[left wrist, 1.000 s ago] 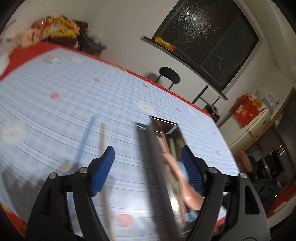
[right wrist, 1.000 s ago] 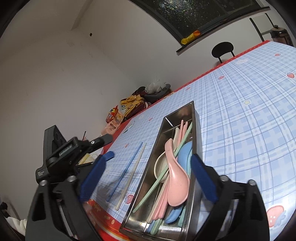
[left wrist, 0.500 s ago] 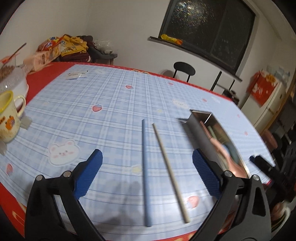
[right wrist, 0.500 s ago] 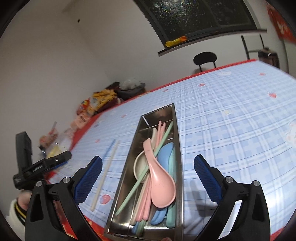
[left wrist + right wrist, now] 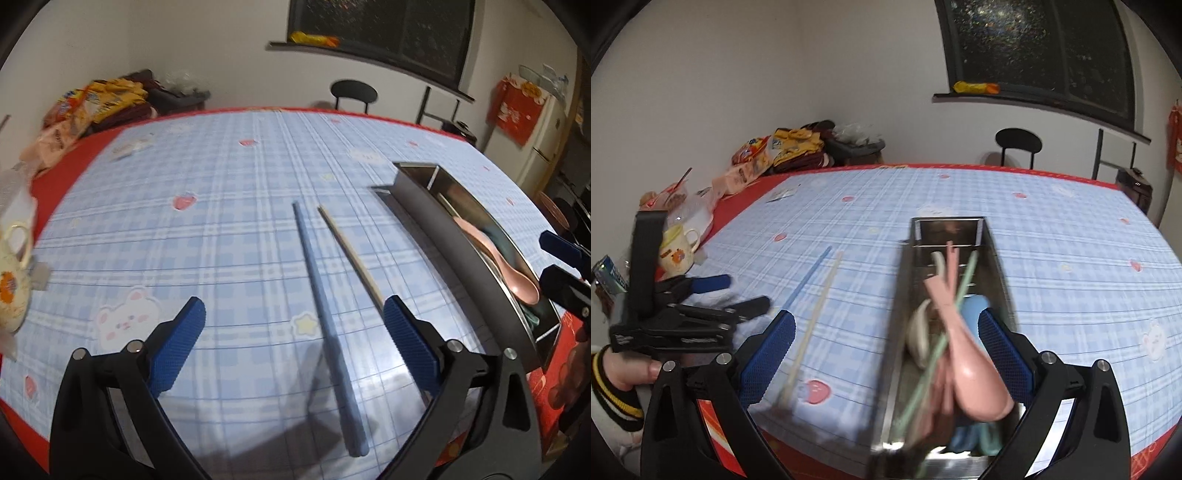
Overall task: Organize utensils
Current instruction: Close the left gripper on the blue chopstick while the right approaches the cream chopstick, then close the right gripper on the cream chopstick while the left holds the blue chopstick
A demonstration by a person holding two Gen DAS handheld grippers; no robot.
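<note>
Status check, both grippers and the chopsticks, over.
Left gripper open, jaws just narrowed, nothing gripped. Right gripper open over metal tray. Blue chopstick, beige chopstick loose on tablecloth, unobstructed.

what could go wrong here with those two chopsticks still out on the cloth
1. The blue chopstick and beige chopstick lie close together, so the open left gripper may nudge one while taking the other.
2. Both lie flat on the tablecloth; the pads may slip off or snag the cloth.
3. The metal tray is already crowded with spoons; another piece may catch on the pink spoon.

White walls, dark window (image 5: 1038, 51), black chair (image 5: 1018, 142)
</note>
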